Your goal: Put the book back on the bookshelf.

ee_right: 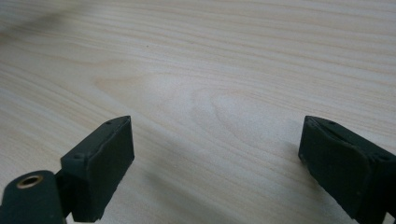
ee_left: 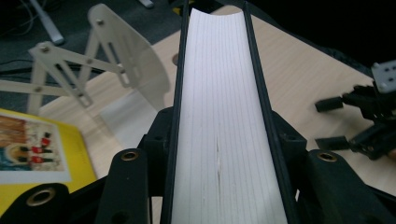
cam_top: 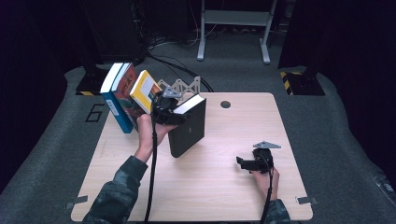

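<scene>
From the high view, the left gripper (cam_top: pixel 173 111) grips a thick black book (cam_top: pixel 187 127) by its top edge, near the spine end. The book stands tilted on the wooden table (cam_top: pixel 224 196), its upper edge leaning left toward a row of leaning books: a blue book (cam_top: pixel 114 103), a red book (cam_top: pixel 125 88) and a yellow book (cam_top: pixel 145 89). Behind them stands a pale folding bookstand (cam_top: pixel 181 85). The right gripper (cam_top: pixel 243 163) rests low at the near right of the table, well apart from the black book, pointing left with nothing between its jaws.

In the left gripper view, the black book's white page block (ee_left: pixel 224 121) runs straight away from the camera between the two jaws, one black cover pressed by each jaw, so the jaws are clamped on the book's thickness. The bookstand (ee_left: pixel 93 70) is at far left, the yellow book (ee_left: pixel 37 149) at near left, and the right gripper (ee_left: pixel 369 121) at the right edge.

In the right gripper view, the jaws stand wide apart over bare table (ee_right: pixel 210 70), holding nothing.
</scene>
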`<state>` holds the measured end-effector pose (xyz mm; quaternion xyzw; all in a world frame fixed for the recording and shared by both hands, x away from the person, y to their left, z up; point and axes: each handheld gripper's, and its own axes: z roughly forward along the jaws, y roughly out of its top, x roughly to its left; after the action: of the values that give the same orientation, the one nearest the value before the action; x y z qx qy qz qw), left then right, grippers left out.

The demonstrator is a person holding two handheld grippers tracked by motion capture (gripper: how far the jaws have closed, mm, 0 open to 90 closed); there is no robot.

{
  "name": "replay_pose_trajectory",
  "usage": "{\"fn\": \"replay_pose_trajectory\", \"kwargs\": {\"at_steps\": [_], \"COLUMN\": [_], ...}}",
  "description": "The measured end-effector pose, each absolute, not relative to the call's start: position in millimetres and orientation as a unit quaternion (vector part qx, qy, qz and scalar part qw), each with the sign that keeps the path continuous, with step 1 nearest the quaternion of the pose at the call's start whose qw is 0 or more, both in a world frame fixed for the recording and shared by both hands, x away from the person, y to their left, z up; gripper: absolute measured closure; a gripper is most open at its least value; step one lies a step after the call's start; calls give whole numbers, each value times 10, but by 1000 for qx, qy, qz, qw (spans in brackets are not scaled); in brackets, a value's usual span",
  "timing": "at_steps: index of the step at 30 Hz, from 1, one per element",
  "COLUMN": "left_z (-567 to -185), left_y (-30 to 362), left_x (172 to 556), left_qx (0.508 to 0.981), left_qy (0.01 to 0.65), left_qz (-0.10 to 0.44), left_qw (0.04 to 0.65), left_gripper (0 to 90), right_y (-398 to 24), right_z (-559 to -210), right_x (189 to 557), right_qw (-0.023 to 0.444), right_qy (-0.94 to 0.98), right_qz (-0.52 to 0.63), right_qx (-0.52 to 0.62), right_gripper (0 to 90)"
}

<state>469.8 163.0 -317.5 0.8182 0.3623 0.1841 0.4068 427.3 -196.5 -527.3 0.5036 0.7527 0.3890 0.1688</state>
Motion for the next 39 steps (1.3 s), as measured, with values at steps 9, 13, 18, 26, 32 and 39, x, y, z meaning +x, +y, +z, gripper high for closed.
{"fn": "replay_pose_trajectory", "kwargs": {"at_steps": [9, 13, 18, 26, 32, 39], "left_z": [-3118, -3116, -3075, -3016, -3036, -3122], "left_y": [1743, 1766, 1747, 1628, 1571, 1522], "left_x": [4867, 4986, 5156, 5399, 5597, 5759], "left_qx": [808, 807, 797, 784, 773, 758], "left_qy": [395, 403, 421, 436, 457, 477], "left_qz": [204, 202, 216, 232, 232, 223], "left_qw": [387, 381, 375, 376, 374, 386], "left_gripper": [530, 531, 531, 531, 530, 530], "right_y": [-1959, -1967, -1972, -1986, -1989, -1996], "right_z": [-5273, -5273, -5274, -5272, -5275, -5275], "right_x": [4275, 4280, 4280, 4280, 4283, 4287], "right_qw": [170, 170, 168, 163, 163, 163], "right_qy": [751, 751, 750, 746, 746, 746], "right_qz": [388, 390, 391, 395, 398, 400], "right_qx": [506, 505, 506, 510, 509, 507], "right_gripper": [98, 99, 93, 93, 93, 94]}}
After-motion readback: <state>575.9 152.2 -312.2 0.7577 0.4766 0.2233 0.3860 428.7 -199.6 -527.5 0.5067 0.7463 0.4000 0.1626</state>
